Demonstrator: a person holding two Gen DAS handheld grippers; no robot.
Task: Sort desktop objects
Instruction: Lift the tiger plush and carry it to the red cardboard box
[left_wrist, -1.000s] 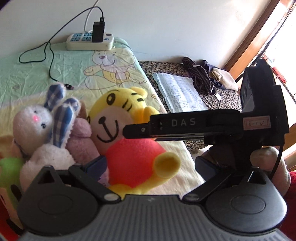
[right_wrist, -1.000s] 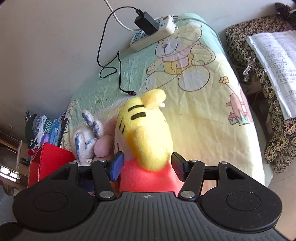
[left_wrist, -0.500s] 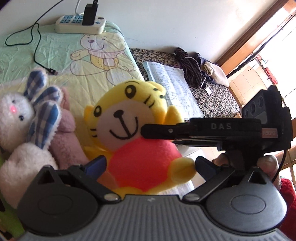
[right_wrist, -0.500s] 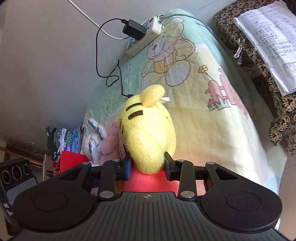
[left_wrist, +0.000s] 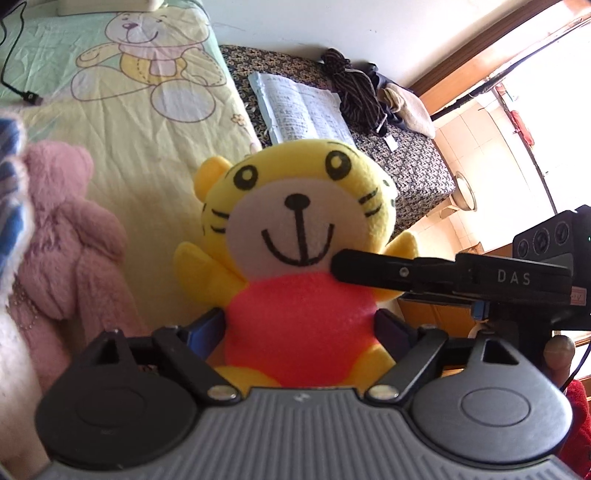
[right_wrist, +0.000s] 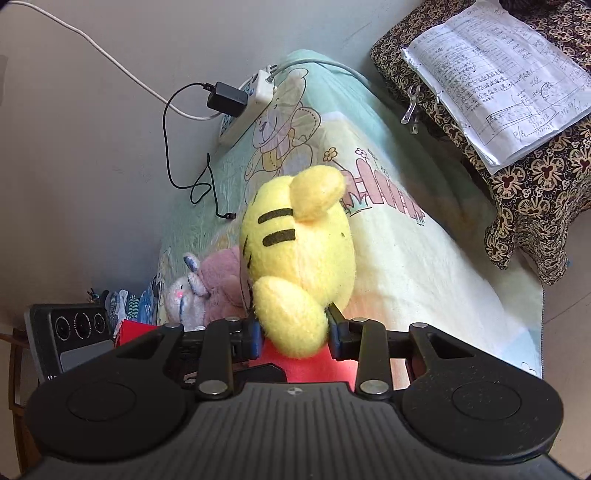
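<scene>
Indoors, bear-print sheet (left_wrist: 140, 122), floral-covered bench (left_wrist: 413, 158)

Tiger plush (left_wrist: 295, 258) is filling the gap ahead. Pink plush (left_wrist: 70, 236) is crowding its left side, right gripper (right_wrist: 291, 336) is blocking its right. Bedsheet (left_wrist: 147, 122) behind the tiger is lying open up to the charger cable (right_wrist: 177, 147).

White rabbit plush (left_wrist: 7, 206) cut off at left edge, blurred; power strip (left_wrist: 110, 5) clipped at top; tiger plush (right_wrist: 299, 254) lower body hidden behind right gripper (right_wrist: 291, 338).
</scene>
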